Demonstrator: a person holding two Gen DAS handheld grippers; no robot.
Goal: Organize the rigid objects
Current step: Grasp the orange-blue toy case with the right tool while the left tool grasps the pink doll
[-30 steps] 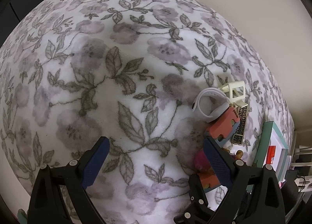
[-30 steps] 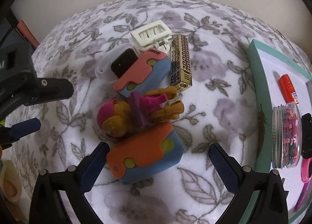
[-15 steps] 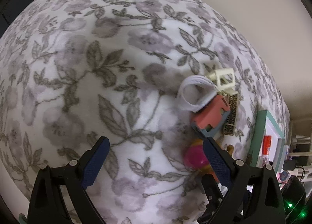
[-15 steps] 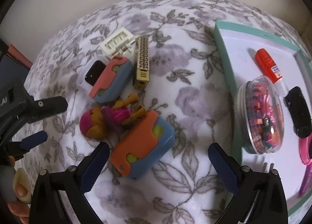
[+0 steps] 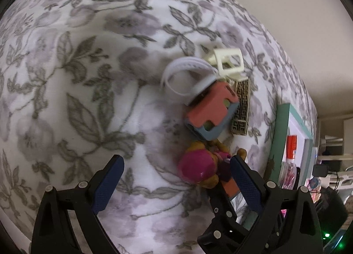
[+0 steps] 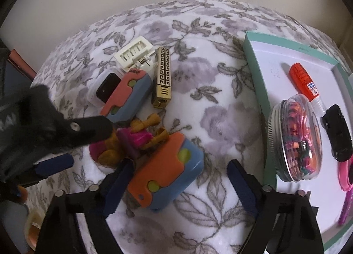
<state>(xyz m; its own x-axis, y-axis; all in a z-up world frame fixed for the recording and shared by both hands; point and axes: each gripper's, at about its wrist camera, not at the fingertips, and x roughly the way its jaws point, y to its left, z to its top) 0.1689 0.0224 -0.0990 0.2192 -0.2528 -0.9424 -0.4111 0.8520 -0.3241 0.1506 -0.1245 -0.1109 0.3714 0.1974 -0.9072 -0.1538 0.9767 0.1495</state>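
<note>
A pile of rigid objects lies on the floral blanket (image 6: 198, 90). An orange-and-blue case (image 6: 167, 172) sits between the open fingers of my right gripper (image 6: 176, 185). Behind it lie a pink-and-tan toy figure (image 6: 123, 145), a second salmon-and-blue case (image 6: 126, 97), a white smartwatch (image 6: 106, 88), a gold patterned box (image 6: 163, 79) and a cream plastic clip (image 6: 133, 52). My left gripper (image 5: 176, 179) is open just before the toy figure (image 5: 198, 172), which lies by its right finger. The second case (image 5: 211, 112) and watch band (image 5: 185, 77) lie beyond.
A teal-rimmed white tray (image 6: 256, 64) at the right holds a jar of colourful bits (image 6: 295, 134), a red glue tube (image 6: 304, 81), a black toy car (image 6: 337, 134) and pink scissors (image 6: 346, 174). The left gripper's body (image 6: 44, 126) crosses the right wrist view at left.
My left gripper has moved right and closer to the pile, so the toy figure now sits by its right finger. My right gripper has come down around the orange-and-blue case.
</note>
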